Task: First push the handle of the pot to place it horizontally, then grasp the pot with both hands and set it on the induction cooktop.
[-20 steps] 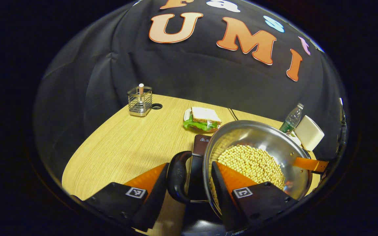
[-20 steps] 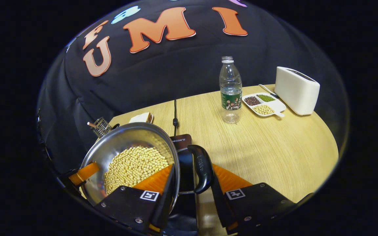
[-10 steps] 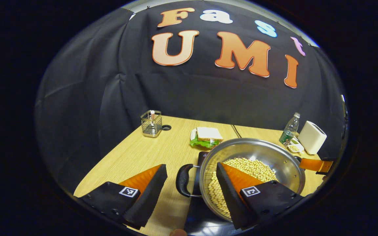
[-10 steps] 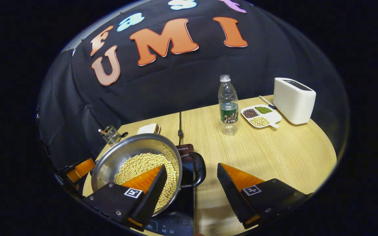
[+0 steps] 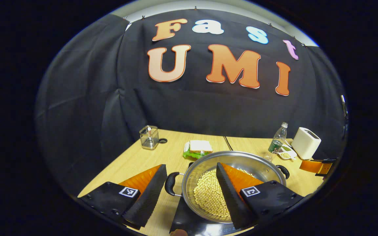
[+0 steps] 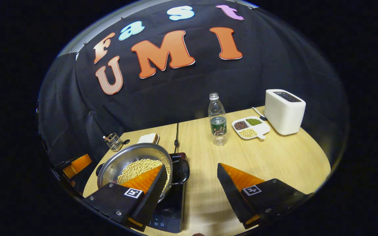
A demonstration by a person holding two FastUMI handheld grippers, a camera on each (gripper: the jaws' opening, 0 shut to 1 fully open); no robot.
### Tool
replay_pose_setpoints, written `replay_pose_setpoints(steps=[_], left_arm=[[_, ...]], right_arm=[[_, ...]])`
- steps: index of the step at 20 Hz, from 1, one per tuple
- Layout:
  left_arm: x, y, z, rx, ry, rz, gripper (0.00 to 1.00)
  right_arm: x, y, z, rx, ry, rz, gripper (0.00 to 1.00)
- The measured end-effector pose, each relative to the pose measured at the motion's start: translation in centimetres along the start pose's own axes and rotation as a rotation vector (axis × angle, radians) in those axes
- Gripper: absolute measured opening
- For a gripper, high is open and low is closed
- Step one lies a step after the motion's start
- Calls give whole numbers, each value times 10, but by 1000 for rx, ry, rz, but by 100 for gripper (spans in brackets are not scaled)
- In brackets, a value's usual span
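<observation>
The steel pot (image 5: 253, 164) holds soybeans (image 5: 208, 196) and sits level on the black induction cooktop (image 5: 184, 223). Its black side handles (image 5: 170, 183) point left and right. My left gripper (image 5: 190, 168) is open, above and behind the pot's left handle, touching nothing. In the right gripper view the pot (image 6: 120, 160) rests on the cooktop (image 6: 172, 209), its handle (image 6: 184, 170) free. My right gripper (image 6: 192, 167) is open, raised behind that handle. The right gripper's orange finger (image 5: 317, 166) shows beyond the pot in the left gripper view, and the left gripper's orange finger (image 6: 77, 162) at the left edge of the right gripper view.
On the wooden table (image 6: 274, 157) stand a water bottle (image 6: 218, 121), a divided tray of beans (image 6: 249, 127) and a white toaster (image 6: 284, 111) at the back right. A sandwich (image 5: 199, 149) and a wire holder (image 5: 149, 137) sit at the back left. The cooktop's cable (image 6: 177, 134) runs back.
Both grippers were shut on the pot's handles a second ago. They opened, let go and drew back and up, while the pot stays on the cooktop.
</observation>
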State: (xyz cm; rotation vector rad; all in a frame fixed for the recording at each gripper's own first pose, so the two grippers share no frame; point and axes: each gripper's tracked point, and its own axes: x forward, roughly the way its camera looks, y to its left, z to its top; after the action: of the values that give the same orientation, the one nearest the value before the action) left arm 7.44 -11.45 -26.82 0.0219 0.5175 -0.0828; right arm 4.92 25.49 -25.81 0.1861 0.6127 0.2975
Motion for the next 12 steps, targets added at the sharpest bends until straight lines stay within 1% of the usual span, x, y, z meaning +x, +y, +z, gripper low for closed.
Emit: replay_pose_setpoints(steps=[2,6,7,10,12], left_arm=[[-11,-10,27,13,-50,-9,98],[-44,-11,96,3,-181,-17,96],[-56,-10,112,7,-219,-24,98],[-92,11,159,12,-323,-2,99],[-116,28,176,0,-360,13,99]], right_arm=[[-12,-6,19,-26,-43,-2,95],[-53,-29,67,-106,-148,-23,95],[-66,-37,80,-125,-178,-30,95],[-107,-57,121,-165,-271,-35,95],[-135,-73,146,-186,-331,-45,95]])
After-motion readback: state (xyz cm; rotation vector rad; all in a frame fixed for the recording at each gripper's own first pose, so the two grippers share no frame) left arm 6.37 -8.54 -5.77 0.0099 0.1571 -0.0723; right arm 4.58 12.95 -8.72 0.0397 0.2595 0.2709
